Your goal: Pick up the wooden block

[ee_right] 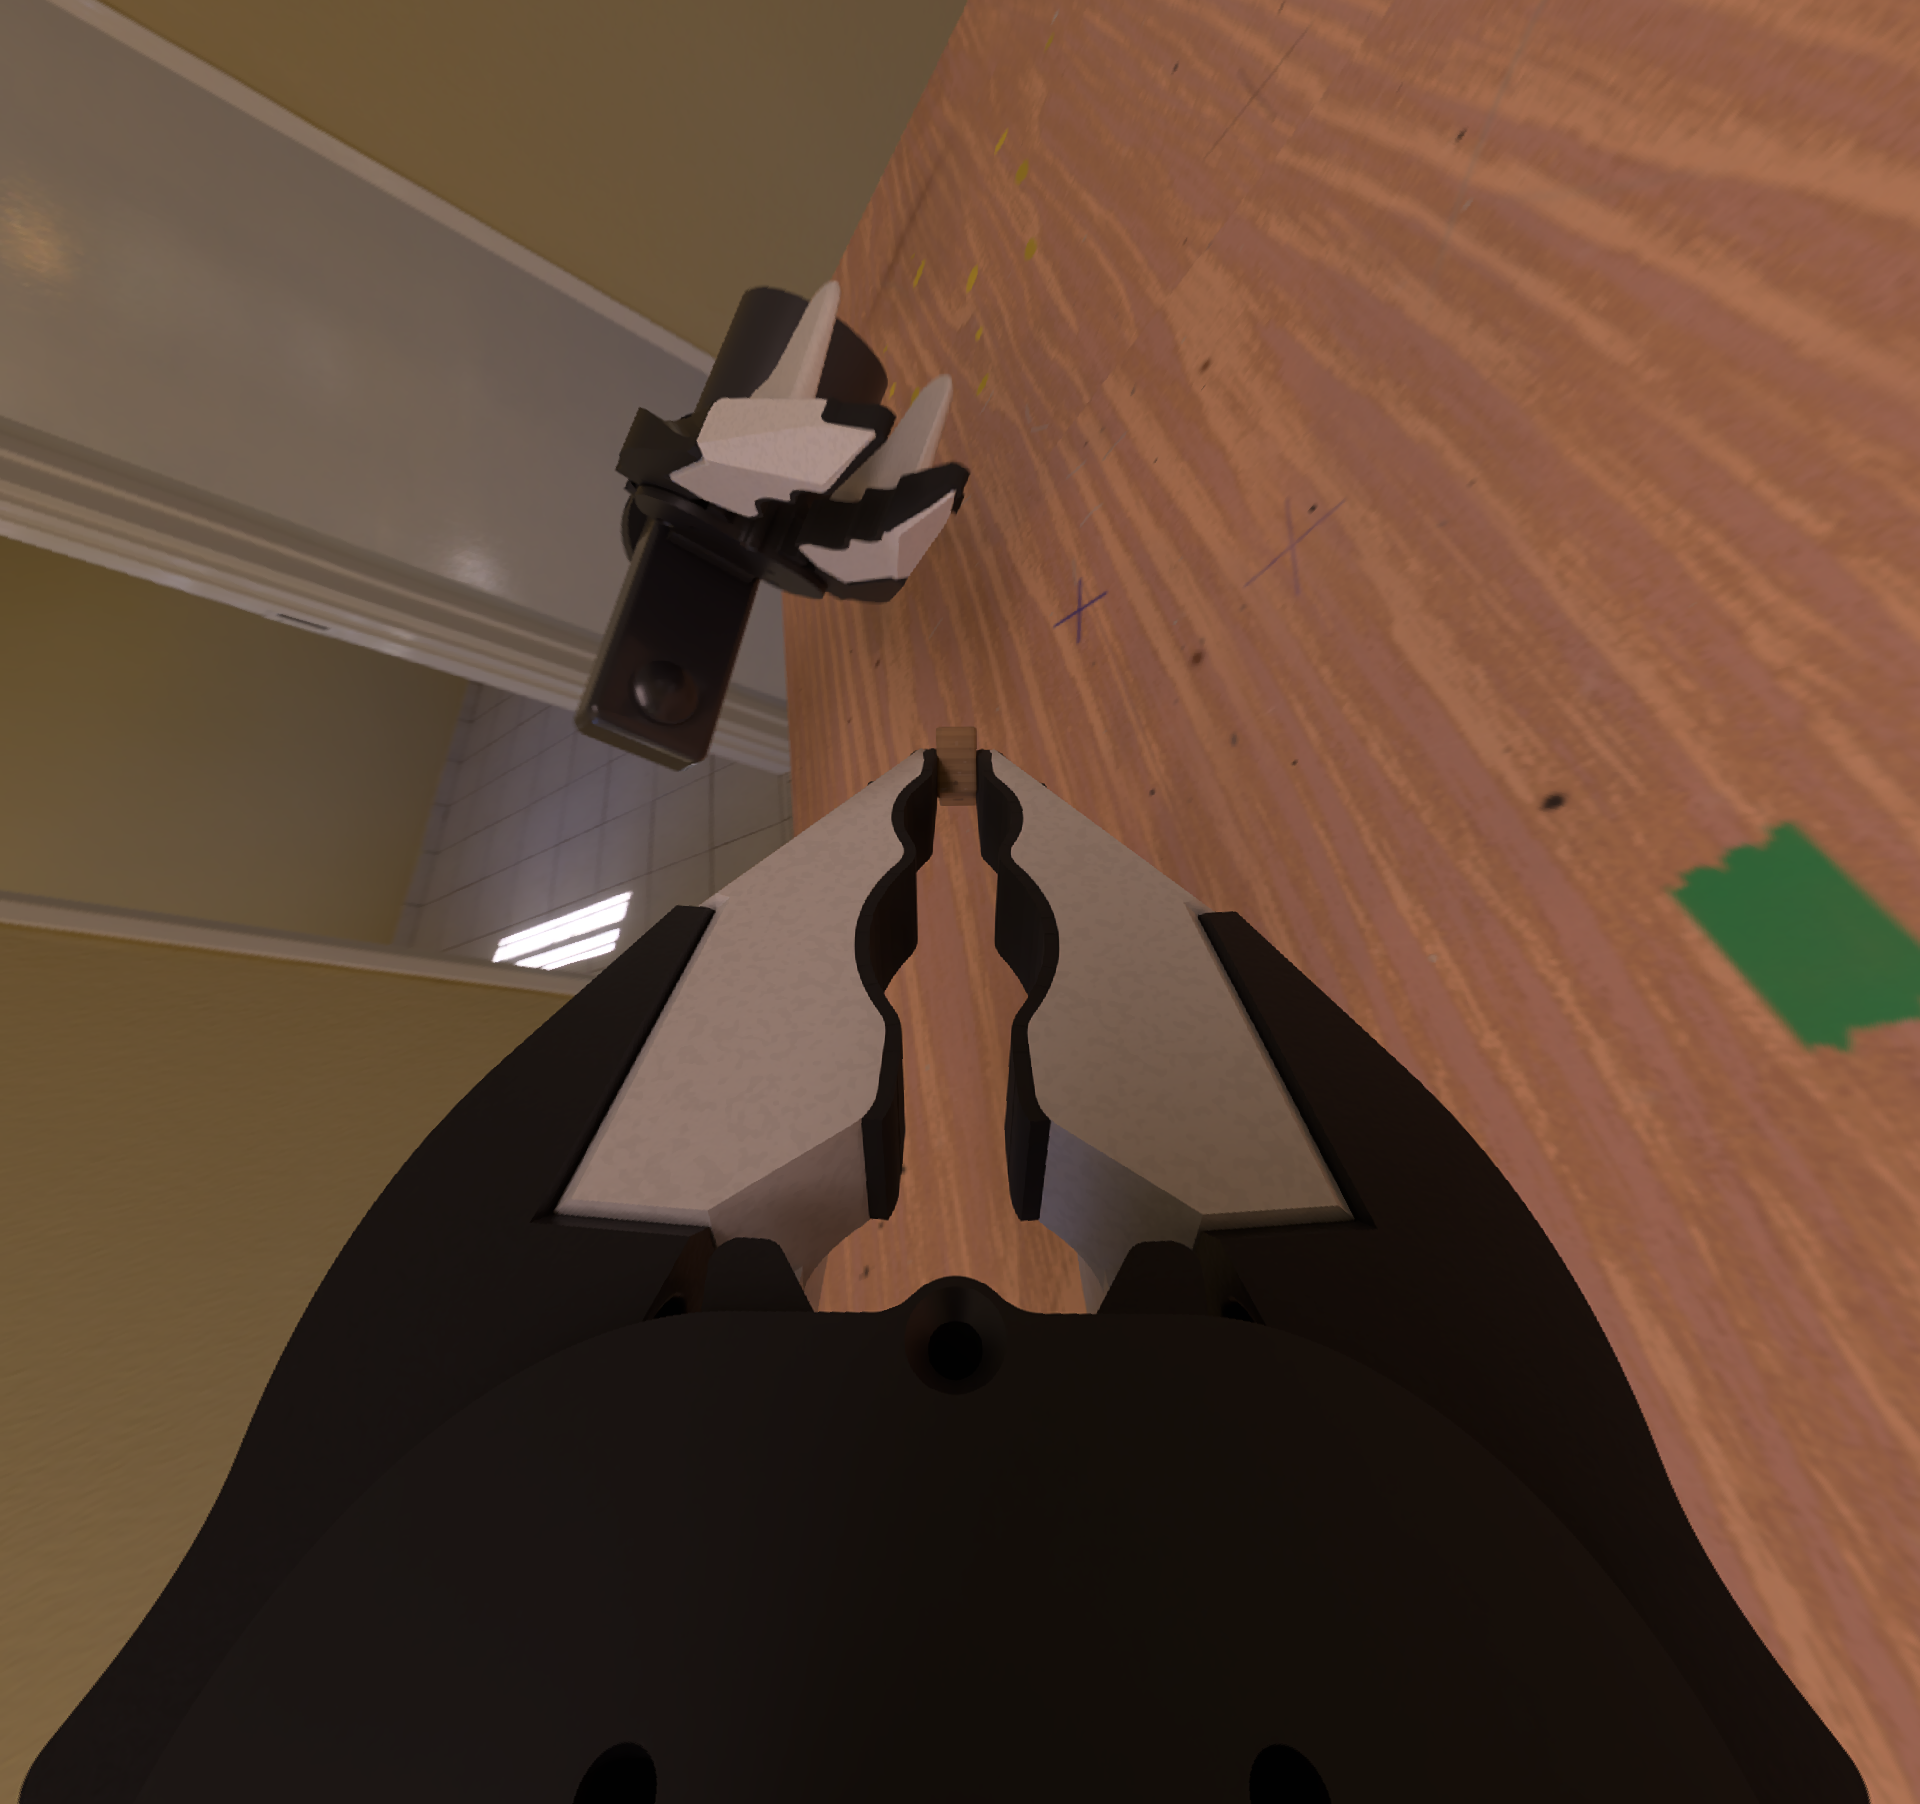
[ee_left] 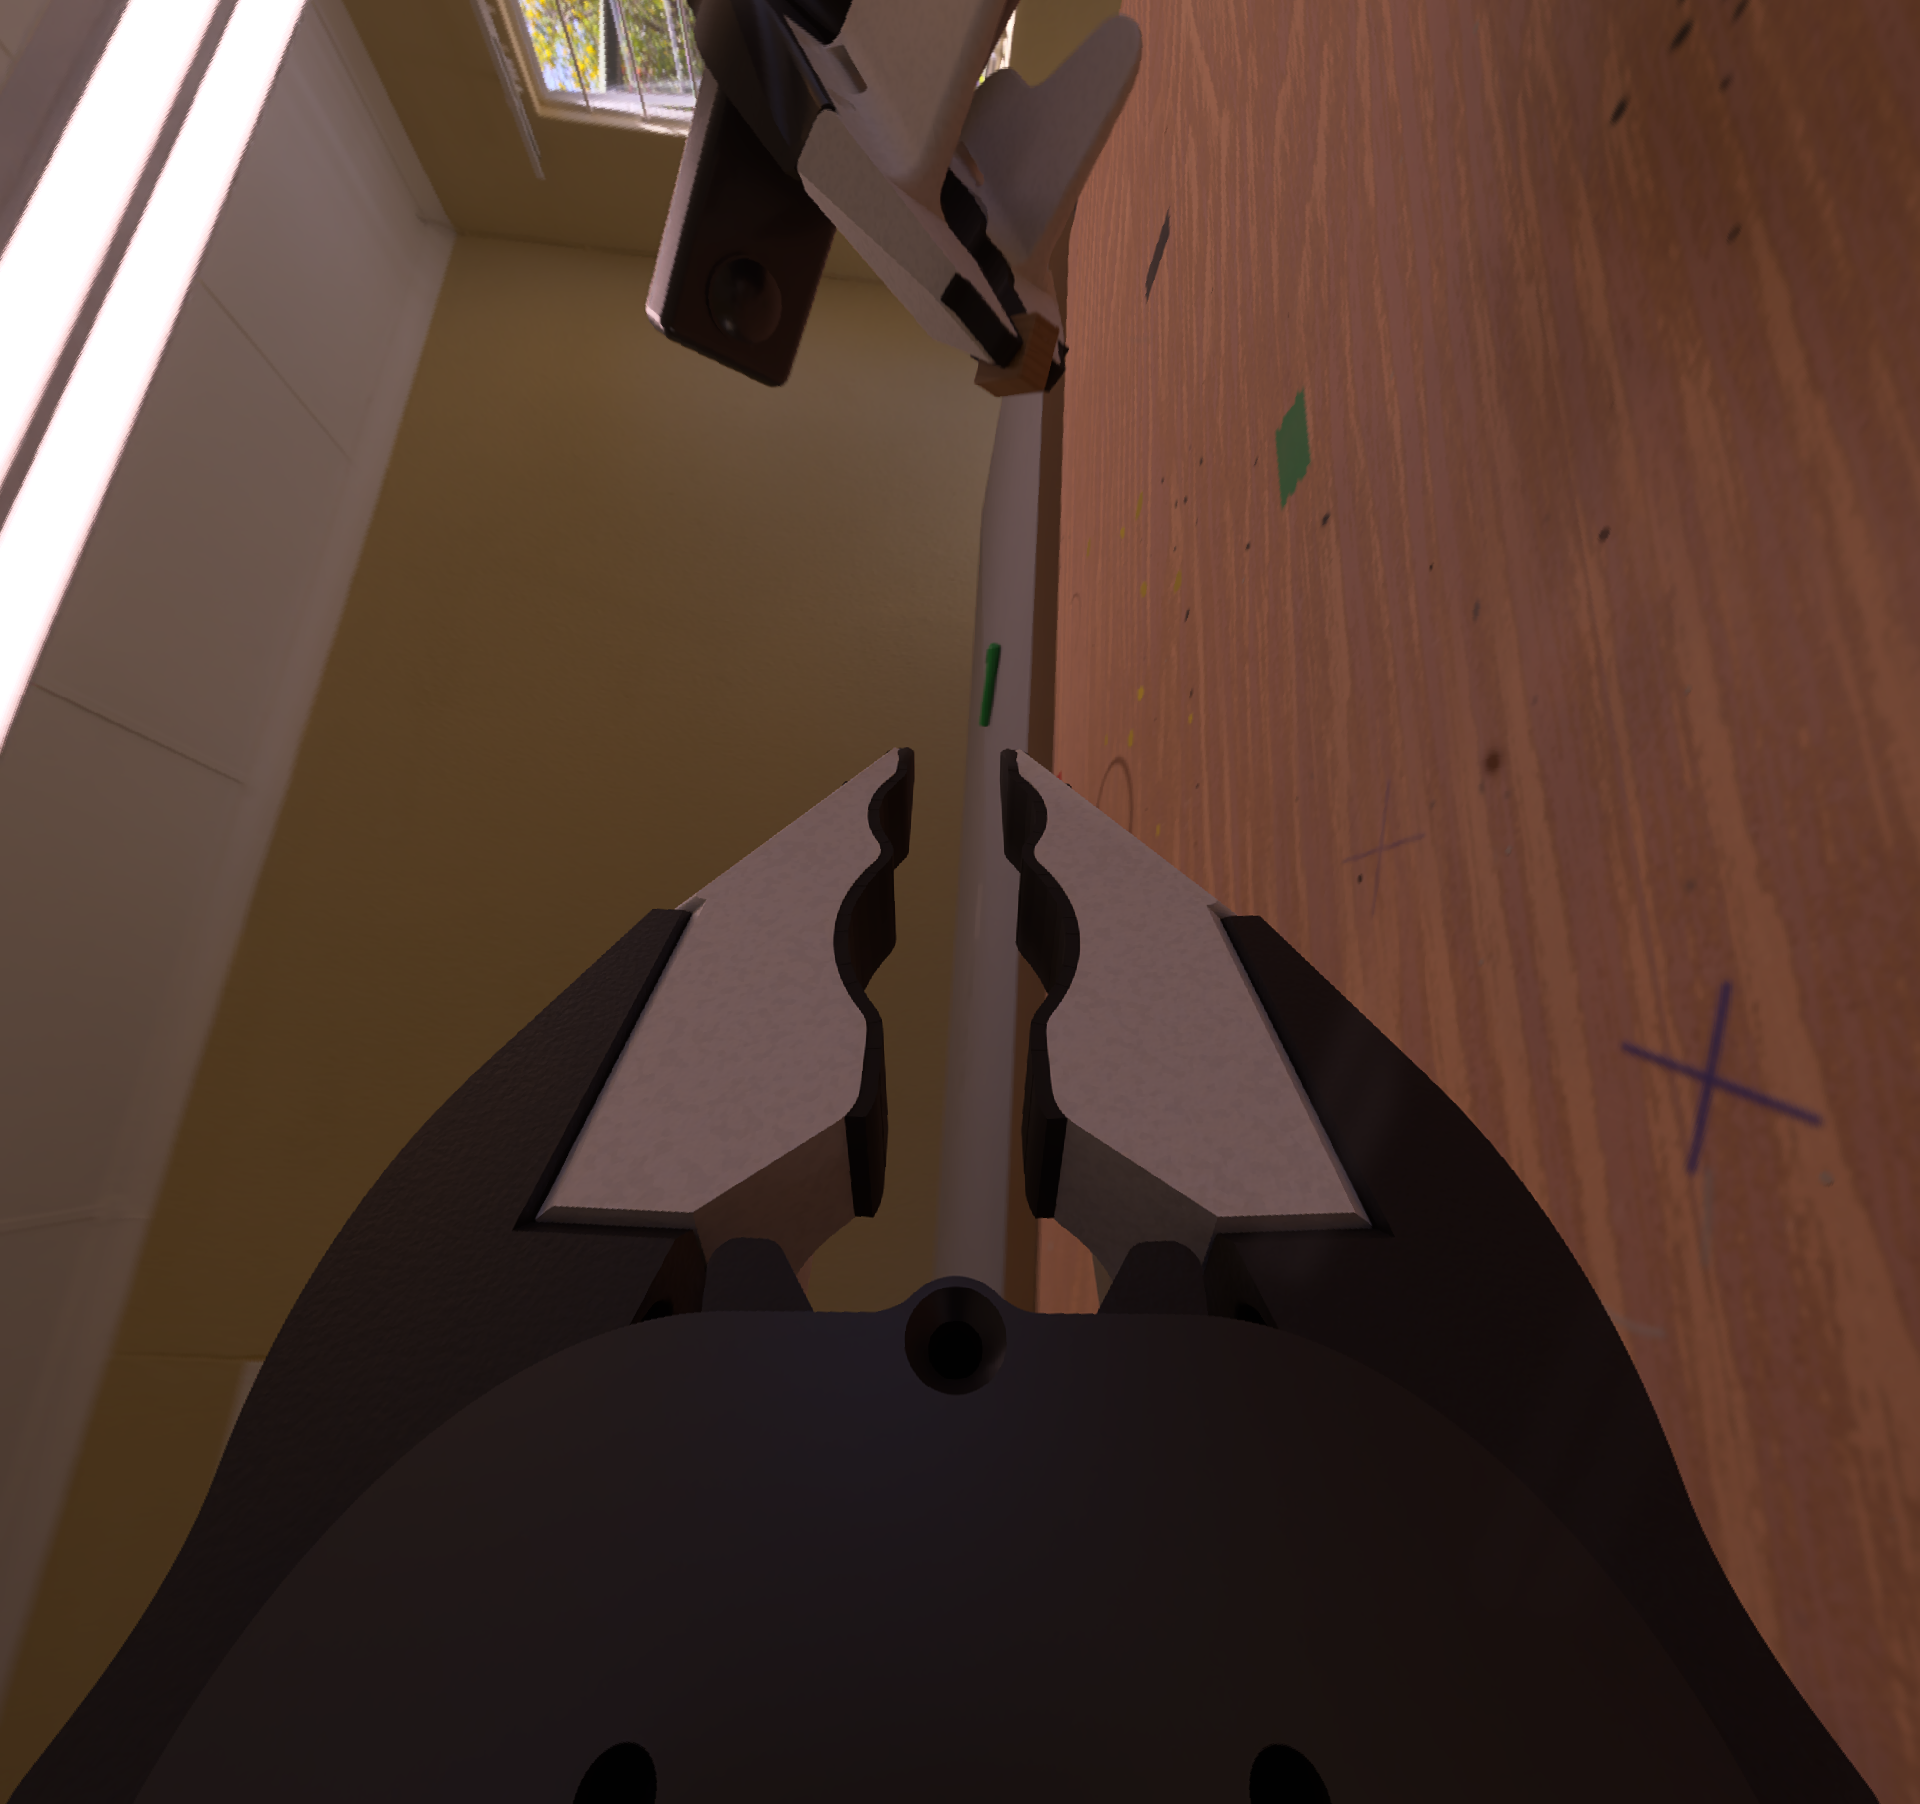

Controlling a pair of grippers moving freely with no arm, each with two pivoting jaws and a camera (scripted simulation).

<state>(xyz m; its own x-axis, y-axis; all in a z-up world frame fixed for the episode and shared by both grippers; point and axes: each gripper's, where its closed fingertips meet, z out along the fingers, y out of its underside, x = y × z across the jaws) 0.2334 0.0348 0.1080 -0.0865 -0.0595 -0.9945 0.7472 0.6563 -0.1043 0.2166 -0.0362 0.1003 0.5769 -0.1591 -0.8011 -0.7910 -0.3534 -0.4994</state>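
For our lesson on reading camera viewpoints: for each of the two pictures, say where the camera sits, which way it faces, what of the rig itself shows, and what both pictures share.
Left wrist view: on the left gripper, looking along its empty, parted fingers beside the wooden table, toward the right gripper.
Right wrist view: on the right gripper, looking along its fingers, shut on the wooden block, with the left gripper beyond.
Shared: the block, the table, its green patch, both grippers.

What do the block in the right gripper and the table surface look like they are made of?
Wooden block: pale, matte, apparently bare wood, faint grain lines. Table: reddish-brown wood or wood-look laminate, bold wavy grain, dark specks, low sheen. The right gripper pinches the block at its tips.
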